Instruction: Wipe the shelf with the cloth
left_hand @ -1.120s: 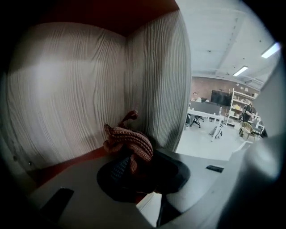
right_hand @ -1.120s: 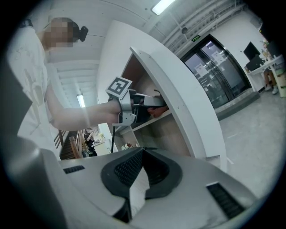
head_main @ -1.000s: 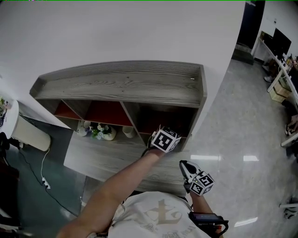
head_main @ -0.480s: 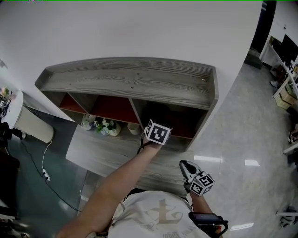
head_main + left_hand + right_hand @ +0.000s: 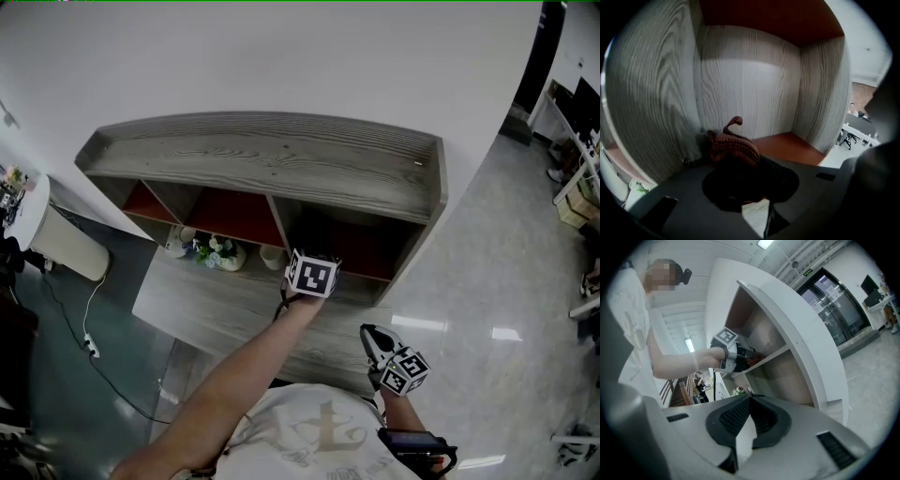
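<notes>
The grey wood-grain shelf unit [image 5: 281, 164] stands against the white wall, its compartments backed in red. My left gripper [image 5: 736, 161] reaches into the right-hand compartment and is shut on a reddish-brown cloth [image 5: 733, 146]. The bunched cloth lies against the compartment's left wall [image 5: 651, 93], close to the back corner. Only the left gripper's marker cube [image 5: 311, 275] shows in the head view. My right gripper [image 5: 749, 399] hangs low by the person's body [image 5: 386, 354], shut and holding nothing. Its own view shows the cloth [image 5: 754, 360] at the shelf's edge.
Small vases with flowers [image 5: 214, 253] and a white cup [image 5: 270, 258] stand in the middle compartment. A lower ledge [image 5: 216, 309] juts out in front. A white rounded object [image 5: 61, 253] and a cable [image 5: 89, 328] lie to the left. Glossy floor [image 5: 487, 281] stretches right.
My left gripper has moved left with the cloth, from the middle of the right compartment toward its left divider. The right gripper has stayed where it was.
</notes>
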A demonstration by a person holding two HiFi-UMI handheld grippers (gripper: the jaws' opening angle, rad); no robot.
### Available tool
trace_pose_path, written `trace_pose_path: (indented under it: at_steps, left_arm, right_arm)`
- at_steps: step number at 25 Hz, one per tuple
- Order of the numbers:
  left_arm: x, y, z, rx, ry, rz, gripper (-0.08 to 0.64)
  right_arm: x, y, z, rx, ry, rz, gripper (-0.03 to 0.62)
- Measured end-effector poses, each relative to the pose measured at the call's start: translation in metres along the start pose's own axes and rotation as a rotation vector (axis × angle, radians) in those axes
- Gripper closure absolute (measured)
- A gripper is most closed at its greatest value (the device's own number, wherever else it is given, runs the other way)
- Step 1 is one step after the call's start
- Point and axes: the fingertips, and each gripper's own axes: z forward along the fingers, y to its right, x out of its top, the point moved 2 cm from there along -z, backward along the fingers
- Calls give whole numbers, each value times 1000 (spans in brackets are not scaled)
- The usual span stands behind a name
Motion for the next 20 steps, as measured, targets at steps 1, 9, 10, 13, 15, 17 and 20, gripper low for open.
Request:
trace_pose_path:
  at_steps: [1, 9, 10, 13, 15, 17, 20]
  left_arm:
    - [-3, -2, -3, 2, 5, -8, 465]
    - [-25, -4, -41, -26, 46, -6, 466]
    - [-28, -3, -45, -46, 63, -8, 466]
    - [-45, -1, -57, -104, 108, -35, 466]
    - [-58, -1, -66, -134, 133, -44, 466]
    - [-72, -3, -76, -152, 158, -49, 466]
    - [-92, -8, -92, -150, 185, -62, 465]
  right_arm:
    - [-1, -1, 0, 2, -2, 1, 588]
    - [-3, -7, 6, 29, -7, 3, 588]
    - [-4, -9, 7, 34, -9, 3, 588]
    - [-7, -14, 11, 50, -19, 6, 588]
    - [-9, -17, 14, 61, -27, 8, 588]
    - [-11, -20, 16, 70, -33, 10, 588]
    - [-15, -20, 18, 77, -47, 13, 588]
